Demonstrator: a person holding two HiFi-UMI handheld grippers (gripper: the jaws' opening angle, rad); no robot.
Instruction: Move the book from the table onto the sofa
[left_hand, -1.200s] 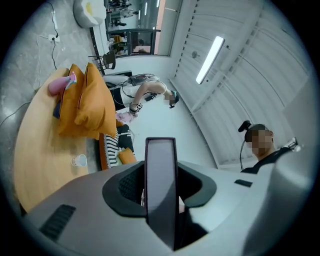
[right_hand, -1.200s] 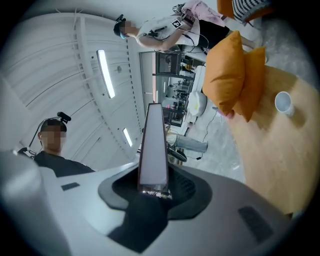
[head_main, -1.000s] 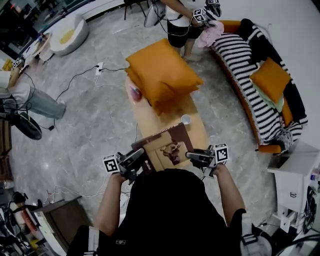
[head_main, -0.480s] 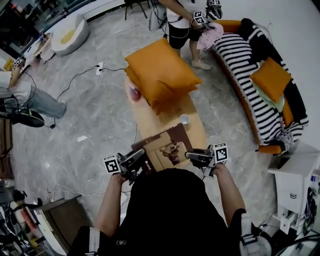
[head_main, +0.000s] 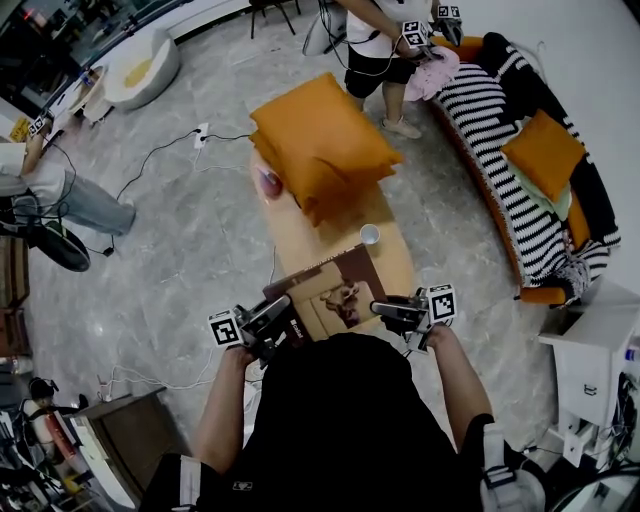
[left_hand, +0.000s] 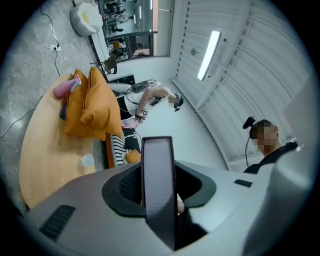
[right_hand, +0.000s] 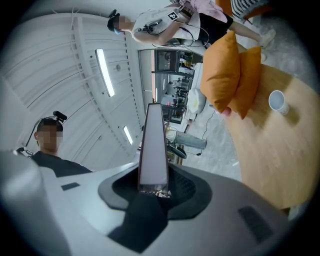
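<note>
A thin, flat book (head_main: 330, 295) with a brown cover sits level over the near end of the oval wooden bench (head_main: 300, 235). The left gripper (head_main: 283, 316) and the right gripper (head_main: 382, 310) each pinch one of its opposite edges in their jaws. Farther along the bench are a small white cup (head_main: 370, 234) and plump, stacked orange cushions (head_main: 320, 145).

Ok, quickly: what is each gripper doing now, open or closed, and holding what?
Left gripper: closed on the book, at its left edge.
Right gripper: closed on the book, at its right edge.
</note>
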